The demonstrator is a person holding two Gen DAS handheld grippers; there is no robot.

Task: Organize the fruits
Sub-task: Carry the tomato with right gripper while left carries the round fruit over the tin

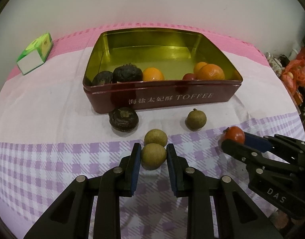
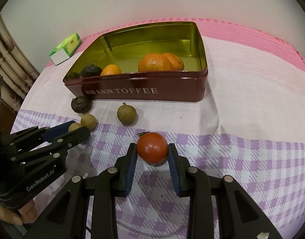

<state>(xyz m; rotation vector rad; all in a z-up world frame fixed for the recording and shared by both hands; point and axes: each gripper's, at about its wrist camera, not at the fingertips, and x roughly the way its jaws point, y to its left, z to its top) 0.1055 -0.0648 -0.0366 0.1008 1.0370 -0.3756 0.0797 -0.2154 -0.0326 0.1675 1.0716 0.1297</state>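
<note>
Both grippers were built of black plastic linkage arms, joined by round silver pivot pins. The fingers (image 1: 132, 171) were faced with ribbed blue pads. On the left gripper (image 2: 77, 128), "GenRobot.AI" was printed in white beside its linkage; on the right gripper (image 1: 235, 139), the white letters "DAS" were seen.

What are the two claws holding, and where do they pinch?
The left tool pinches a small tan-green round fruit by its two sides. The right tool pinches a red tomato by its two sides, stem end pointing away.
</note>
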